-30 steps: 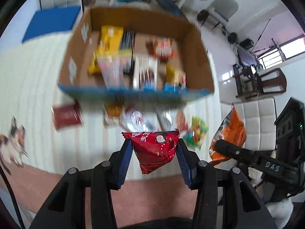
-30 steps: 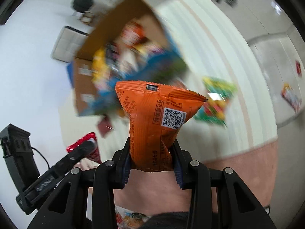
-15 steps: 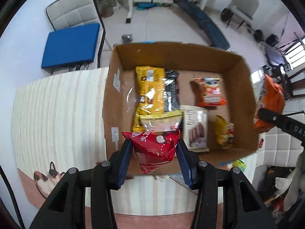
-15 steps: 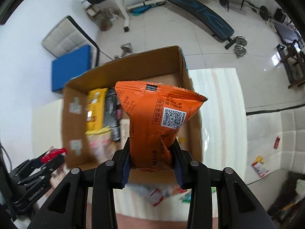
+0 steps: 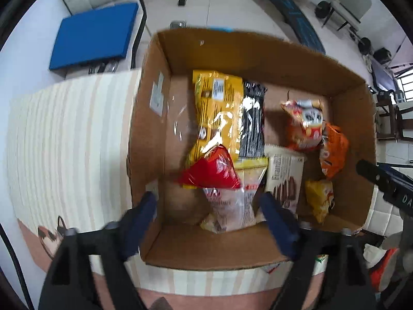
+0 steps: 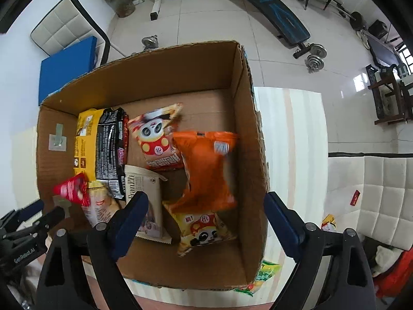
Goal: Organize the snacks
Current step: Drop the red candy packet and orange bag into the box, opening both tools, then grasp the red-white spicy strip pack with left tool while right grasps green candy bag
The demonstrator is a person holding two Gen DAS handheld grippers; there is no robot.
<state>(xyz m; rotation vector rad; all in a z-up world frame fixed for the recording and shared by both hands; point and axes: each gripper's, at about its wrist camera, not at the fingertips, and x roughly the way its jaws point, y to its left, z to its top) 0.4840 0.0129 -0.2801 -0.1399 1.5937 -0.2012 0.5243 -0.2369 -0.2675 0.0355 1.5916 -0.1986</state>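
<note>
A cardboard box [image 5: 258,49] [image 6: 247,118] sits on a striped table and holds several snack packs. My left gripper [image 5: 211,206] is open above the box's near left part. A red pack [image 5: 211,170] [image 6: 71,190] is free of its fingers and blurred, just over the other packs. My right gripper [image 6: 206,206] is open above the box's near right part. An orange pack [image 6: 206,170] [image 5: 333,149] is free of it, blurred, over a yellow panda pack [image 6: 204,230].
A green snack pack [image 6: 260,276] lies on the striped table [image 5: 69,139] beside the box's near right corner. A blue-seated chair [image 5: 95,31] stands behind the table. Gym equipment and a white sofa [image 6: 374,196] surround it.
Both grippers came over the box and opened. The red pack left the left gripper and the orange pack left the right gripper; both now sit in the box.
</note>
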